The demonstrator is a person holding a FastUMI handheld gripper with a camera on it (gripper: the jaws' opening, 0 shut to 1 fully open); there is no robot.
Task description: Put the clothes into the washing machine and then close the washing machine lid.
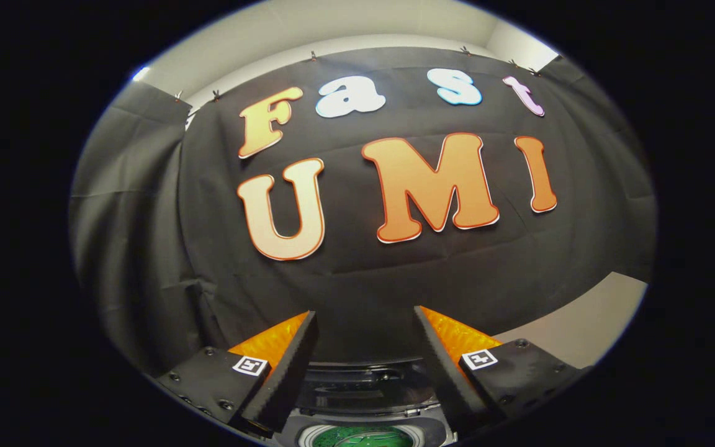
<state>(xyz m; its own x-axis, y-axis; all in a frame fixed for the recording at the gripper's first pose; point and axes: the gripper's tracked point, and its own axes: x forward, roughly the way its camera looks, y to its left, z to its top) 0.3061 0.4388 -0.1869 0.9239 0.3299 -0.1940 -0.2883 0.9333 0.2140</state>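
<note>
Gripper (365, 326) fingers stand apart with nothing between them, aimed at the black cloth booth wall (357, 273) just beyond their tips. Below, between the finger bases, sits the dark top-loading washing machine (357, 397) with its opening facing up; inside the round drum mouth lies something green (362, 437), too cut off to identify.

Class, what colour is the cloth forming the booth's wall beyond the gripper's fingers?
Black, seen in the gripper view: the cloth wall.
</note>
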